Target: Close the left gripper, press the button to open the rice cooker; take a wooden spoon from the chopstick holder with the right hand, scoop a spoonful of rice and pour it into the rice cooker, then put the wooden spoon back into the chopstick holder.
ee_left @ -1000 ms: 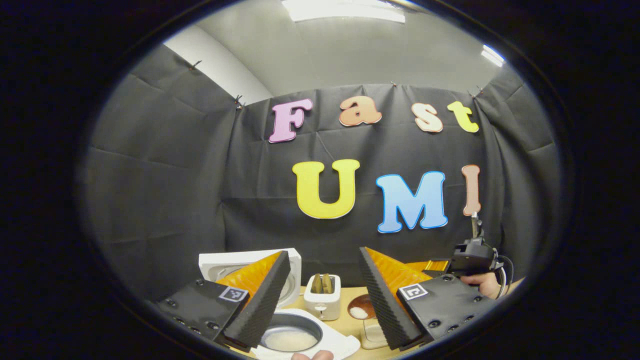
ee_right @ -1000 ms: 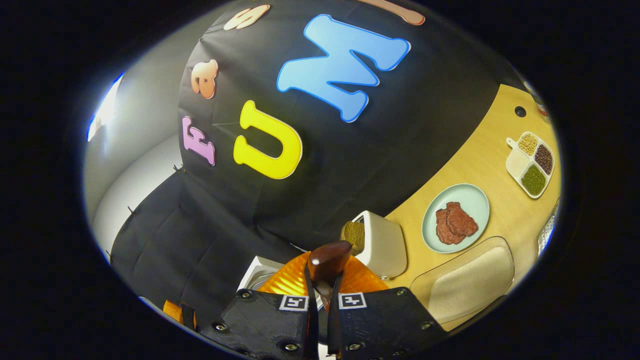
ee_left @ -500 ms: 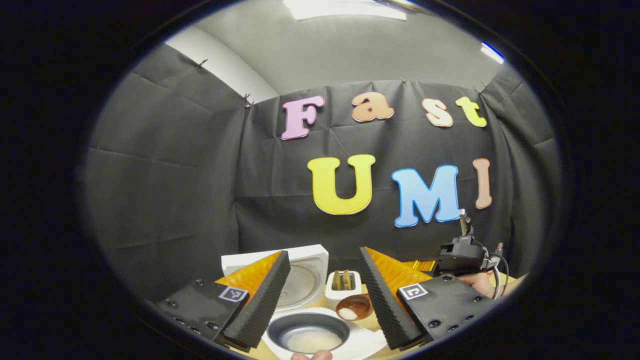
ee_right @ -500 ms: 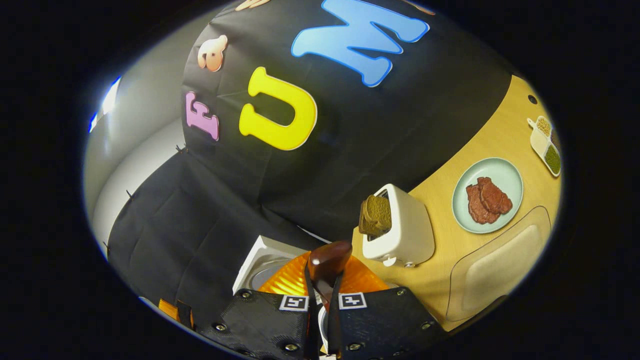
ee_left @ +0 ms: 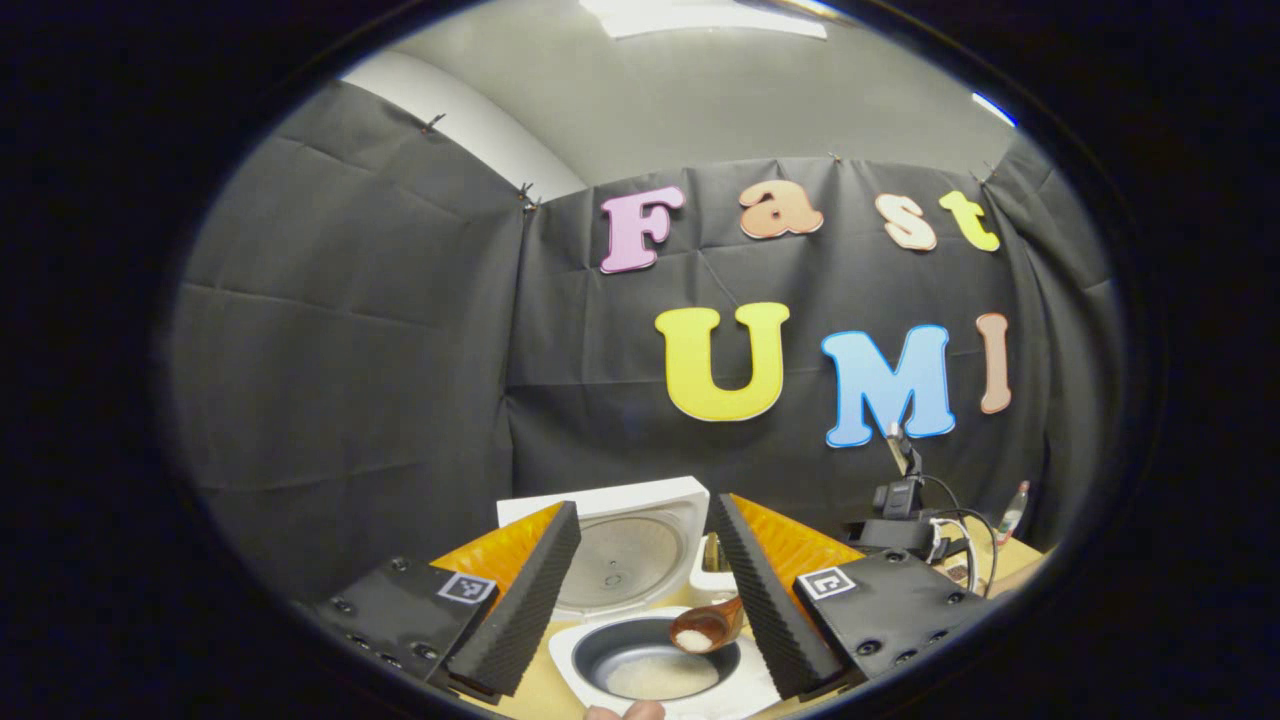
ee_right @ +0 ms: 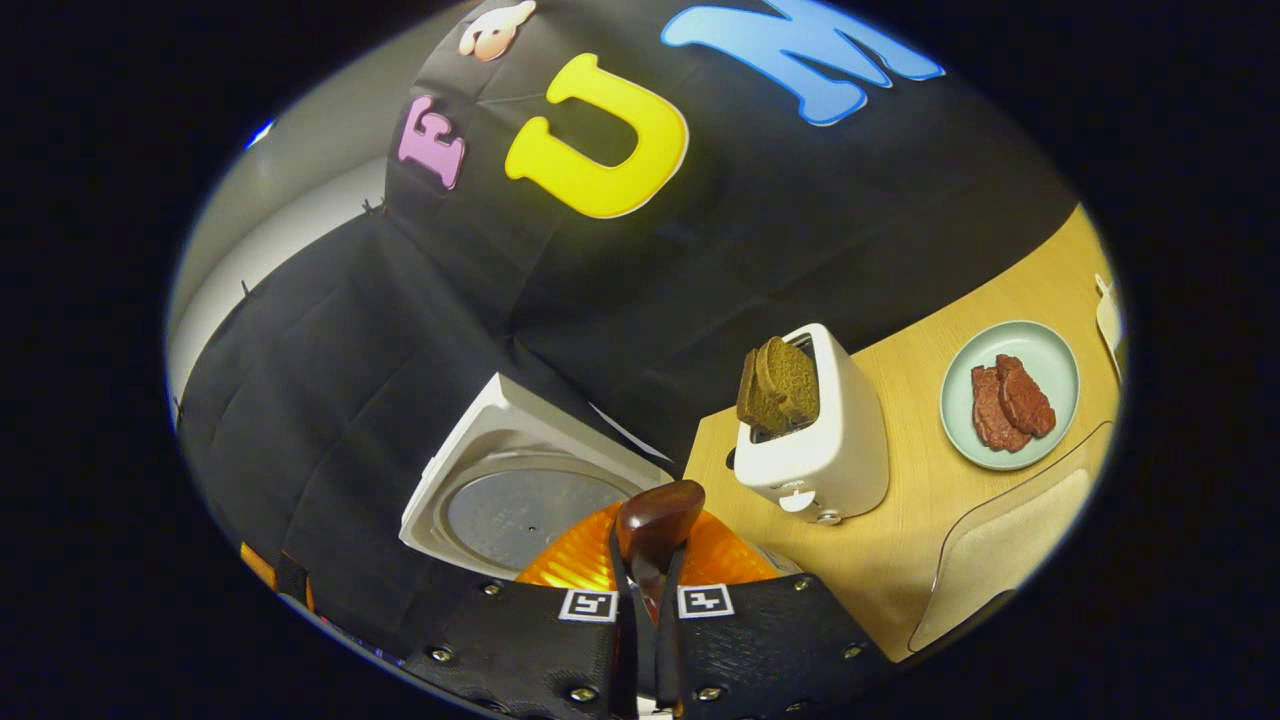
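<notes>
The white rice cooker [ee_left: 600, 655] stands with its lid [ee_left: 625, 545] raised; its dark inner pot [ee_left: 655, 665] holds a little rice. My left gripper [ee_left: 647, 508] hangs open just in front of the cooker, nothing between its fingers. A wooden spoon [ee_left: 705, 630] carrying some rice hovers over the pot's right rim. My right gripper [ee_right: 643, 572] is shut on the spoon [ee_right: 655, 515], whose dark rounded end sticks up between the fingers. The same gripper shows farther off at the right in the left gripper view, the right gripper [ee_left: 900, 515]. The raised lid [ee_right: 525, 500] lies just left of the spoon.
A white toaster [ee_right: 820, 440] with dark bread slices stands right of the cooker on the wooden table [ee_right: 900, 540]. Beyond it sit a pale plate [ee_right: 1045, 360] with meat and a clear tray [ee_right: 1010, 540]. A fingertip [ee_left: 625, 711] shows at the bottom edge.
The spoon with rice has moved left from beside the toaster to over the pot. The right gripper swung toward the cooker; the left gripper stayed open while its view shifted left.
</notes>
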The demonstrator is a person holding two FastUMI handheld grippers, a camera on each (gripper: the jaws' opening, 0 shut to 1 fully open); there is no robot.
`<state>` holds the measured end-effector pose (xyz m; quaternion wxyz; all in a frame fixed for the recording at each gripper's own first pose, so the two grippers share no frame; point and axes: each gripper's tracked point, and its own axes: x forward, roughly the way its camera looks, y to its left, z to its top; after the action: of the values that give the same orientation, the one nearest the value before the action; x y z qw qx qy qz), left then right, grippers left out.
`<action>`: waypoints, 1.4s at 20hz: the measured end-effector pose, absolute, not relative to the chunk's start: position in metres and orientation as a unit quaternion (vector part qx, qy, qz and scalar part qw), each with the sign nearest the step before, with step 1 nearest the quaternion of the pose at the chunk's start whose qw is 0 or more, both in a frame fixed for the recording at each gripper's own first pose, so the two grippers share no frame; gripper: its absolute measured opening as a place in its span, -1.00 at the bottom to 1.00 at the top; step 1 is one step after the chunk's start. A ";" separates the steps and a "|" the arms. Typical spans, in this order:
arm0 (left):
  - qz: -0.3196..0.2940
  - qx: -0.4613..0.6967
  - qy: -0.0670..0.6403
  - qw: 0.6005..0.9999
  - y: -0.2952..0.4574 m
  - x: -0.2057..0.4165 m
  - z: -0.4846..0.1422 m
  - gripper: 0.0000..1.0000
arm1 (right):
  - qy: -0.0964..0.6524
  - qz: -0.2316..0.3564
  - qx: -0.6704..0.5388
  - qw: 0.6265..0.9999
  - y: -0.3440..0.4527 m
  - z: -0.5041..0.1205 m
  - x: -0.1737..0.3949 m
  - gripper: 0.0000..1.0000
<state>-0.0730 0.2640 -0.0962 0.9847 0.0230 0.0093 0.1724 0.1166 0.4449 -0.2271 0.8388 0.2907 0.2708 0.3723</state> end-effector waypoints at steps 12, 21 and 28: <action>0.203 0.021 0.003 0.979 0.286 -0.092 -0.095 0.79 | 0.219 0.438 0.086 0.868 0.496 -0.237 0.086 -0.85; 0.230 0.028 -0.001 0.973 0.306 -0.111 -0.092 0.79 | 0.148 0.486 -0.029 0.861 0.513 -0.224 0.059 -0.85; 0.236 0.028 -0.006 0.971 0.305 -0.119 -0.089 0.88 | 0.087 0.515 -0.078 0.849 0.512 -0.202 0.041 -0.85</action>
<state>-0.1193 0.3053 -0.0894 0.9713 0.0284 -0.0064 0.2362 0.0413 0.5123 -0.2017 0.8493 -0.0776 0.0869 0.5149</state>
